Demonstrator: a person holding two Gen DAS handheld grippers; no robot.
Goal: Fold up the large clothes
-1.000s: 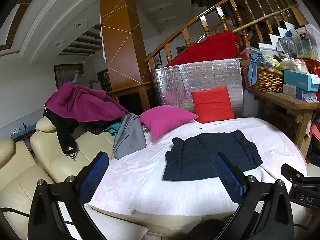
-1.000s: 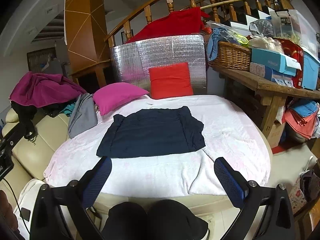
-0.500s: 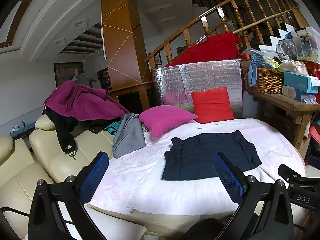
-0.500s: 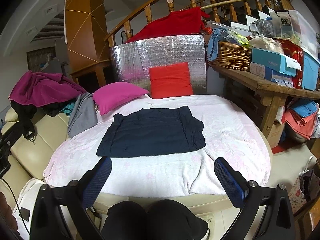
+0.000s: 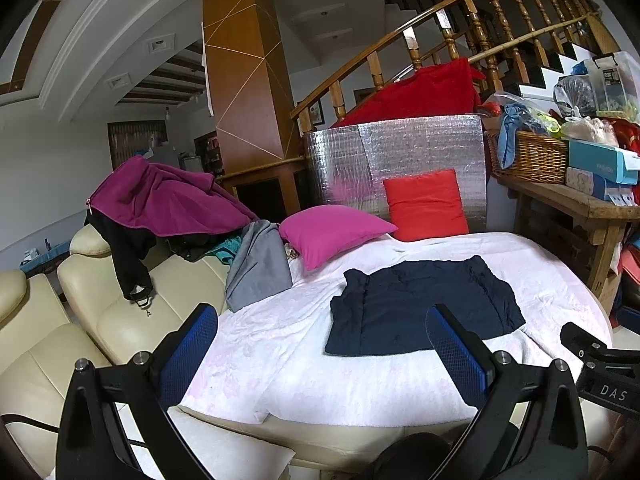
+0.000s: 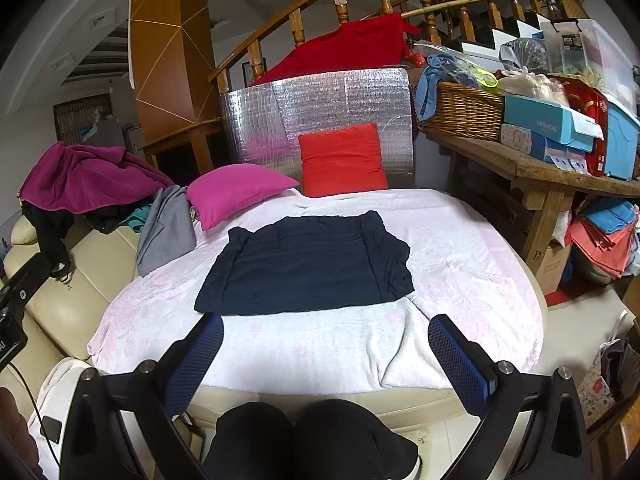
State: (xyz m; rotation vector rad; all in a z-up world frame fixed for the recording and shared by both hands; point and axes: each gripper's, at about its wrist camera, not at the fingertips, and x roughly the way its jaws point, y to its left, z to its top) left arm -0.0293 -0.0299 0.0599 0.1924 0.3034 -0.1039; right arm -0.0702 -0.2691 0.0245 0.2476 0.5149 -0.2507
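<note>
Navy garment (image 6: pixel 308 266) lies folded flat mid-bed, on the pink sheet (image 6: pixel 460 256). My left hand-held gripper (image 5: pixel 320 354) & right hand-held gripper (image 6: pixel 326 354) both spread wide, empty, off the near edge.

left gripper (image 5: pixel 320 346) spread wide, right gripper (image 6: pixel 326 354) likewise

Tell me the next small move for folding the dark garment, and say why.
Probably bring both tongs forward and down to the near edge of the dark navy garment. It lies flat on the pink-white cover, and the left tongs and right tongs are open, empty and short of it.
</note>
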